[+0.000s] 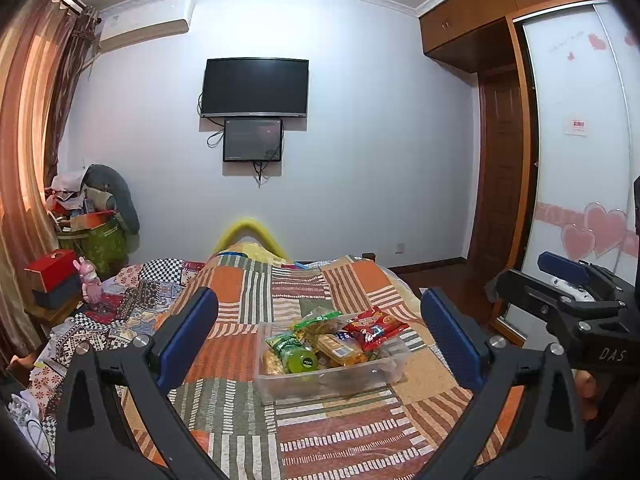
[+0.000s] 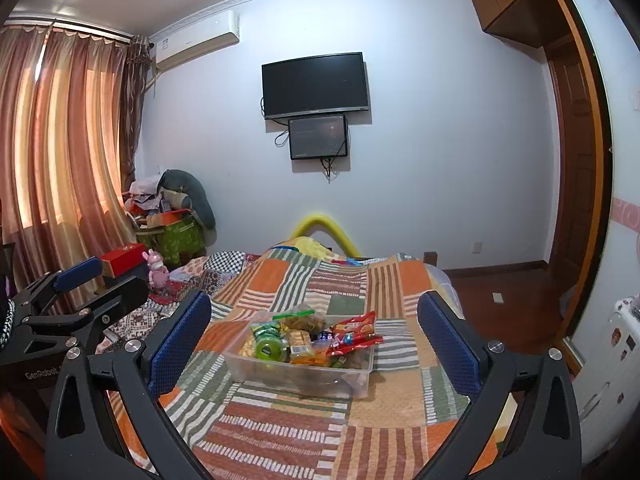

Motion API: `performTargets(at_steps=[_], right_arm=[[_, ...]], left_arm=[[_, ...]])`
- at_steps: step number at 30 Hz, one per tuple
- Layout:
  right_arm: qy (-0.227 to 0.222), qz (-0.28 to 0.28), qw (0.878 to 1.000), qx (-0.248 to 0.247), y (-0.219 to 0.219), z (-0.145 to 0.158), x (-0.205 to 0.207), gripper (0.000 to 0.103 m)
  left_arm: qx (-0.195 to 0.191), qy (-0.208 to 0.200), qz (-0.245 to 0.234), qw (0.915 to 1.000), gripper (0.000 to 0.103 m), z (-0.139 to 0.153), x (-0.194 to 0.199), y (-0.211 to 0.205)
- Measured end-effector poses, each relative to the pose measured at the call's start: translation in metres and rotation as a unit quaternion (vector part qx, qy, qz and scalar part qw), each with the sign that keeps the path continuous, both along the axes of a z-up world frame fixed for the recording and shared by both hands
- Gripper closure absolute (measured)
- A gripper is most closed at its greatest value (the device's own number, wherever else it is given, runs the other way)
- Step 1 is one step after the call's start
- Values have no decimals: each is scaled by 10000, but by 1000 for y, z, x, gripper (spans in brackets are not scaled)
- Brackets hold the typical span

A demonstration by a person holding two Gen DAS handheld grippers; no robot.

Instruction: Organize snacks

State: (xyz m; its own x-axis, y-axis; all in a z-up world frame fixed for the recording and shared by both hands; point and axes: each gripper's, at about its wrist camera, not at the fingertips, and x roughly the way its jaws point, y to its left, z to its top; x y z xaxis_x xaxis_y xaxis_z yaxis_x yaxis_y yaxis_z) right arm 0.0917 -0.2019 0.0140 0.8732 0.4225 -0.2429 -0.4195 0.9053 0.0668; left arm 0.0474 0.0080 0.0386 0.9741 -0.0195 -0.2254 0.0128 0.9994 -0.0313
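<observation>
A clear plastic bin [image 1: 332,384] [image 2: 300,376] sits on the patchwork bedspread, filled with snacks. On top lie a red packet [image 1: 374,330] [image 2: 354,334], a green-lidded cup [image 1: 302,360] [image 2: 270,348], yellow cracker packs [image 1: 340,350] [image 2: 300,346] and a green-topped bag [image 1: 318,320] [image 2: 298,318]. My left gripper [image 1: 320,332] is open and empty, held above the bed short of the bin. My right gripper [image 2: 316,330] is open and empty too, also short of the bin. Each gripper shows at the edge of the other's view.
The bed [image 1: 320,432] is covered by an orange, green and white quilt. A nightstand with a red box [image 1: 52,270] and a pink toy [image 1: 90,280] stands at left. Piled bags [image 1: 96,216] fill the corner. A wardrobe [image 1: 580,140] and wood floor lie right.
</observation>
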Motion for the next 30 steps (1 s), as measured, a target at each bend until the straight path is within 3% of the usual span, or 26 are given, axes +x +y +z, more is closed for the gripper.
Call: performTargets(at_steps=[30], right_arm=[[-41, 0, 10000, 5, 2, 3, -1, 0]], left_arm=[[-72, 93, -219, 9997, 0, 0, 4, -2]])
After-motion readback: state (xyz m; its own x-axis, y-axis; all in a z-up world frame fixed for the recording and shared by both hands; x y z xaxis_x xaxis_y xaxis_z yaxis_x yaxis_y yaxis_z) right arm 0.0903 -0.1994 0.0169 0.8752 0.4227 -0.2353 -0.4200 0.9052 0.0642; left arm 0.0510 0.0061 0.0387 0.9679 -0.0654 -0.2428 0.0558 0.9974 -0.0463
